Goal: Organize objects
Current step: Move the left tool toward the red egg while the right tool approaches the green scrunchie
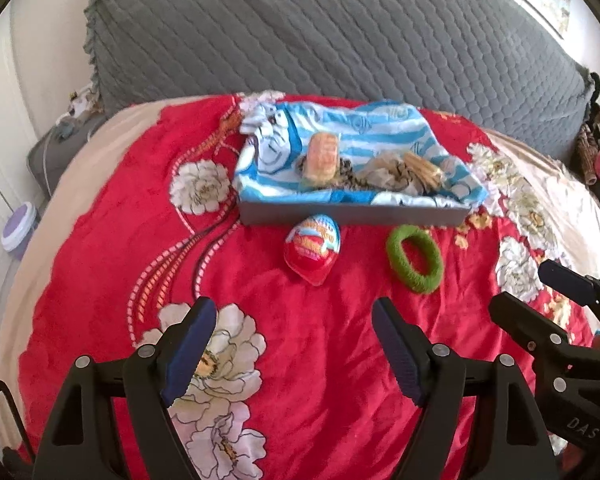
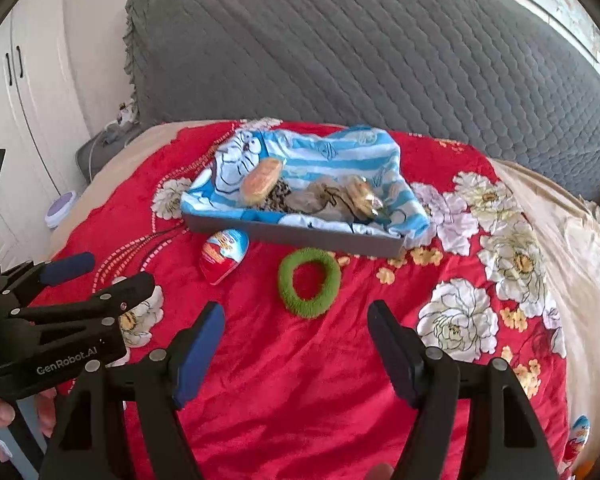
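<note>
On the red floral bedspread [image 1: 300, 360], just in front of the grey tray [image 1: 352, 214], we see a red-and-blue foil egg [image 1: 313, 252] lying on its side, its pointed end toward us. Beside it, apart, lies a fuzzy green ring [image 1: 414, 260]. The tray, lined with a blue-and-white striped cloth [image 1: 360, 132], holds an orange wrapped snack [image 1: 322, 158] and other small items. Our left gripper [image 1: 294, 350] and right gripper [image 2: 296, 354] both hover spread wide, holding nothing. A grey quilted headboard [image 1: 320, 28] rises behind.
</note>
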`<state>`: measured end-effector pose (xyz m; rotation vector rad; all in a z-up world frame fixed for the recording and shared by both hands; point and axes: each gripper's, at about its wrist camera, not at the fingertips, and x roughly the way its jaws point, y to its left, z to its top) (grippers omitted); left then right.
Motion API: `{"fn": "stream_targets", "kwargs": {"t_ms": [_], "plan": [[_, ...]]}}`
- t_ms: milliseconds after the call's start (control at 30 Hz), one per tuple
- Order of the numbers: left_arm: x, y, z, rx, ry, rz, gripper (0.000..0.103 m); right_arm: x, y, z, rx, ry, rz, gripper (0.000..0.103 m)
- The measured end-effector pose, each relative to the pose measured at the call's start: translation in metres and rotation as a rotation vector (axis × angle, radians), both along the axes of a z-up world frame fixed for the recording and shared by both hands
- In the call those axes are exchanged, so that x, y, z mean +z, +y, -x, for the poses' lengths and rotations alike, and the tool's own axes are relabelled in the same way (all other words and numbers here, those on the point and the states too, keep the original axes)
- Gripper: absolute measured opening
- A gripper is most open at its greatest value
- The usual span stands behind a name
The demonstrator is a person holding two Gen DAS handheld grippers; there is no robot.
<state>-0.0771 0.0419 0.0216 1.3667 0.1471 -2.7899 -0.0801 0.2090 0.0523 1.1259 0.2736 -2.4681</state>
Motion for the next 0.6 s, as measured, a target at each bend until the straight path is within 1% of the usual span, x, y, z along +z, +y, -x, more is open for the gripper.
{"fn": "stream_targets", "kwargs": {"t_ms": [267, 600], "plan": [[-0.019, -0.003, 0.011, 0.006, -0.048, -0.042, 0.082, -0.024, 0.002, 0.013, -0.020, -0.048, -0.024, 0.073], [-0.032, -0.007, 0.024, -0.002, -0.070, -0.066, 0.085, -0.040, 0.000, 0.030, -0.043, -0.074, -0.036, 0.073]]}}
